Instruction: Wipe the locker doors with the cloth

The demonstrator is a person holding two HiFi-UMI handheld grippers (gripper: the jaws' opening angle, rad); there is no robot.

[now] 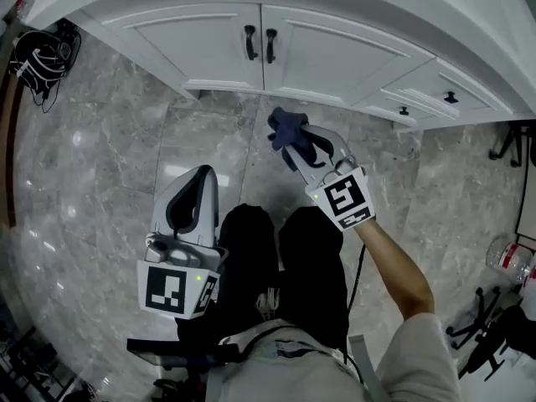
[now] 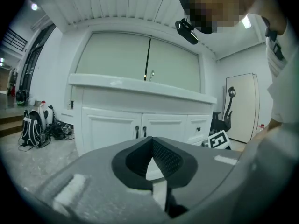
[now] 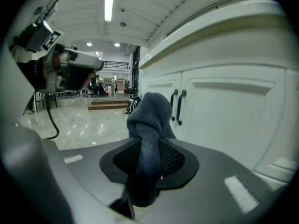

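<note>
Cloth (image 3: pixel 152 111) in right claw (image 3: pixel 148 146) (doors (image 3: pixel 224 111) close)

Light is even and fairly bright indoors; a ceiling strip light (image 3: pixel 110 3) blows out white in the right gripper view, another lamp (image 2: pixel 246 22) flares in the left gripper view, and pale glare patches sit on the polished floor (image 1: pixel 75 141) in the head view. Heavy fisheye bends the locker doors (image 1: pixel 218 44) and blacks out every corner. The cloth (image 3: pixel 148 125), close to the lens, reads dark and slightly soft, and the near gripper bodies are blurred.
</note>
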